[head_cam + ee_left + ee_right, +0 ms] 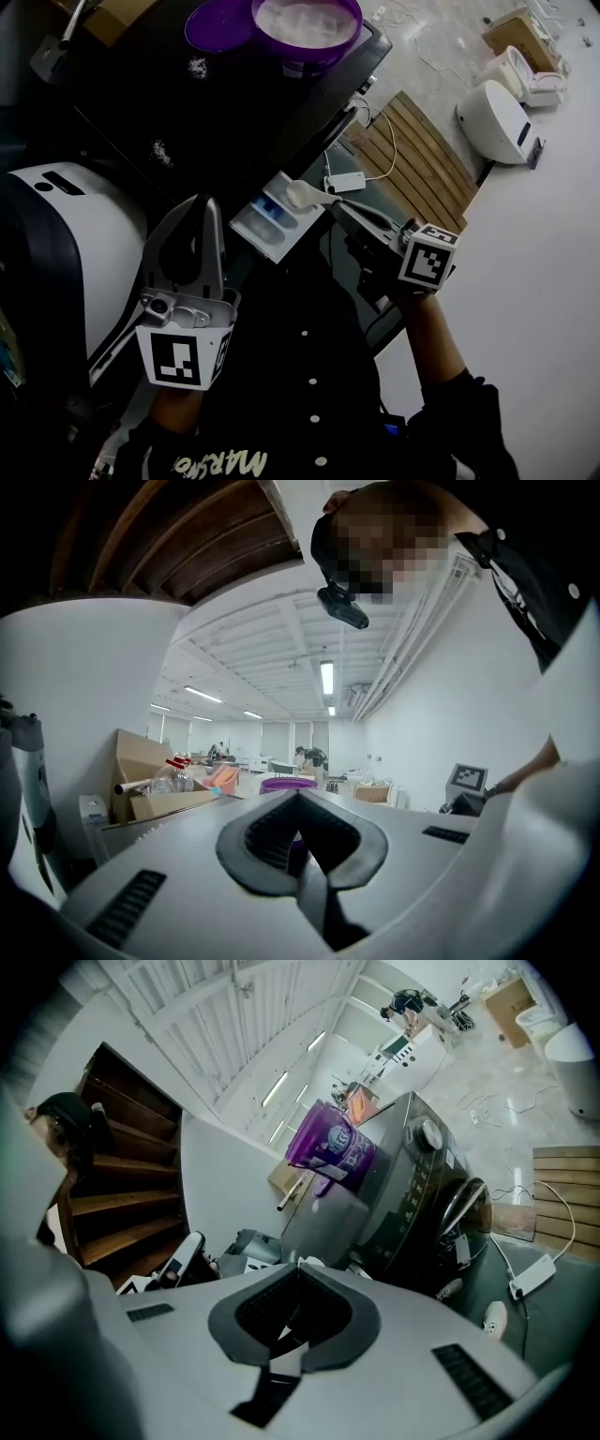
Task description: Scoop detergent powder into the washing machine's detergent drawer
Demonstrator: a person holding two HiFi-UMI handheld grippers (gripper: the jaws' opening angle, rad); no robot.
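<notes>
At the frame's middle, the right gripper (339, 208) has its jaws clamped on a white scoop (305, 194) at the edge of the open detergent drawer (265, 227), while the left gripper (202, 206), lower left, has its jaws together and empty.

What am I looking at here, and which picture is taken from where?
There is no robot. A person holds hand-held tongs in each hand. One picture comes from a camera on the person's head, looking down. The other two come from cameras riding on each tool. On the dark washing machine stand an open purple tub of powder and a purple lid. The detergent drawer is pulled out. The right tongs are shut on a white scoop at the drawer. The left tongs are shut and empty.
</notes>
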